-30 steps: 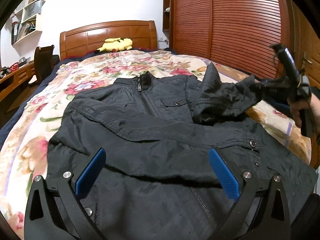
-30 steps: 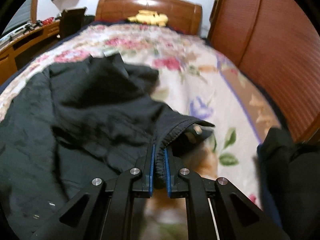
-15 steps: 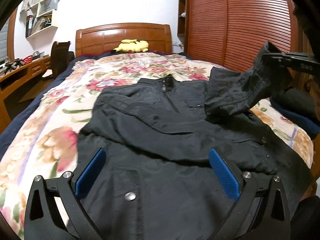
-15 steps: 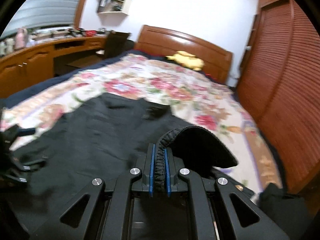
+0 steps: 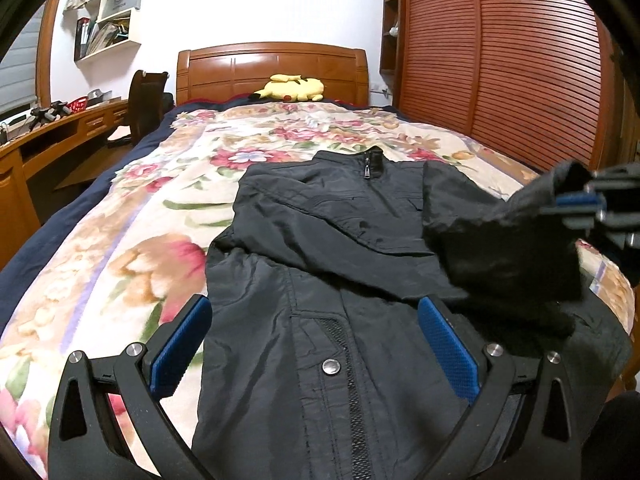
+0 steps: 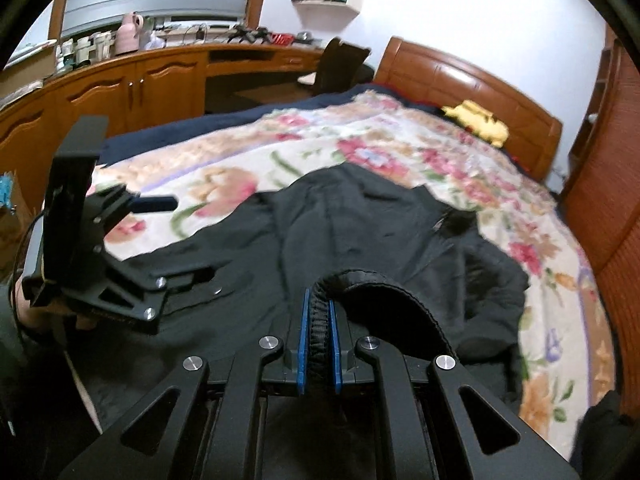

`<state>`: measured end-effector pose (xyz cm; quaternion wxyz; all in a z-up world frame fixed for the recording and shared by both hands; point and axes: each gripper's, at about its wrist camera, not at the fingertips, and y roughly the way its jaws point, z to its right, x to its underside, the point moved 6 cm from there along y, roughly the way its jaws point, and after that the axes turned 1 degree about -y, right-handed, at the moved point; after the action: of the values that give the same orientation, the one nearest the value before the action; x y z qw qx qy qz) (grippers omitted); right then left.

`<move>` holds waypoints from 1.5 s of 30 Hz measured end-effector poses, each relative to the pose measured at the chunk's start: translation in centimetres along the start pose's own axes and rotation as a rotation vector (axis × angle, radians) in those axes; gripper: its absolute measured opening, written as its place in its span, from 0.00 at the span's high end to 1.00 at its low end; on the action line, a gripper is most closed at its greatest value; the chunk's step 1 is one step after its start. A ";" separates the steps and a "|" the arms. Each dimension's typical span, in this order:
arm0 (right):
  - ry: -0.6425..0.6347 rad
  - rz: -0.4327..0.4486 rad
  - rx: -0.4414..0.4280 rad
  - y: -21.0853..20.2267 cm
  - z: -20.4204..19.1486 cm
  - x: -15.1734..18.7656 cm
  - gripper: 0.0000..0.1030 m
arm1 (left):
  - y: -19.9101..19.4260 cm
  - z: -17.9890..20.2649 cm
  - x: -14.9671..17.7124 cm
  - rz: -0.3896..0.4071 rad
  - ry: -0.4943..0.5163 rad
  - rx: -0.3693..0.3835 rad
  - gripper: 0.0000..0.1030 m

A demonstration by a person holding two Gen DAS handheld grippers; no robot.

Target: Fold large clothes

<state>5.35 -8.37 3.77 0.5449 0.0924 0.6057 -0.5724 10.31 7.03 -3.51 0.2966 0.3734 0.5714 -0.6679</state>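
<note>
My right claw [image 6: 319, 336] has carried the pinched sleeve cuff [image 6: 320, 316] over the jacket [image 5: 320, 300]; my left claw [image 5: 316, 344] gapes wide above its hem.

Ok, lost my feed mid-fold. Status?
Left gripper open, low over jacket. Right gripper shut on sleeve cuff, lifted over jacket front. Nothing blocking.

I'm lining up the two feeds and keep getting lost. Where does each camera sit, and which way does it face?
Left wrist: on the left gripper, fingers spread above the jacket hem, facing the headboard.
Right wrist: on the right gripper, clamping the sleeve cuff, facing across the bed toward the desk; the left gripper shows there.
Shared: jacket, floral bedspread, yellow plush.
</note>
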 end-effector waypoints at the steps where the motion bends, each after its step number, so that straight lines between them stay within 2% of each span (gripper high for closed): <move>1: 0.015 -0.011 -0.006 0.4 -0.2 0.1 0.91 | 0.0 0.0 0.0 0.000 0.001 0.001 0.00; 6: 0.071 -0.048 0.004 0.8 1.3 -0.2 0.84 | 0.0 0.2 0.0 -0.002 0.016 0.001 0.00; 8: 0.093 -0.046 0.013 0.6 1.3 -0.1 0.76 | 0.0 0.3 0.1 -0.002 0.019 0.000 0.00; 10: 0.110 -0.035 0.020 0.1 1.3 -0.2 0.58 | 0.1 0.4 0.1 -0.002 0.022 0.000 0.00; 12: 0.123 -0.010 0.017 -0.9 1.2 0.1 0.51 | -0.1 0.6 0.0 0.001 0.025 0.001 0.00; 24: 0.178 0.104 0.076 -3.7 2.6 3.0 0.47 | -1.5 3.5 -0.4 0.038 0.051 0.044 0.00; 31: 0.261 0.052 0.172 -0.7 5.8 6.3 0.47 | -2.0 7.5 0.0 0.039 0.092 0.114 0.00; 34: 0.301 0.019 0.214 1.1 7.0 8.1 0.47 | -1.7 9.7 0.3 0.019 0.109 0.171 0.00; 40: 0.370 -0.007 0.248 3.5 9.0 9.6 0.47 | -1.2 13.7 0.6 -0.005 0.156 0.253 0.00; 42: 0.380 -0.012 0.248 4.1 9.4 9.6 0.47 | -1.1 14.7 0.9 -0.018 0.158 0.288 0.02; 45: 0.402 -0.006 0.245 4.2 9.7 10.1 0.47 | -0.6 16.0 1.4 -0.054 0.174 0.328 0.20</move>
<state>9.85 -19.89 -4.05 0.3965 0.2680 0.6284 -0.6133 6.47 -8.57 -3.23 0.1630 0.4577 0.4881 -0.7250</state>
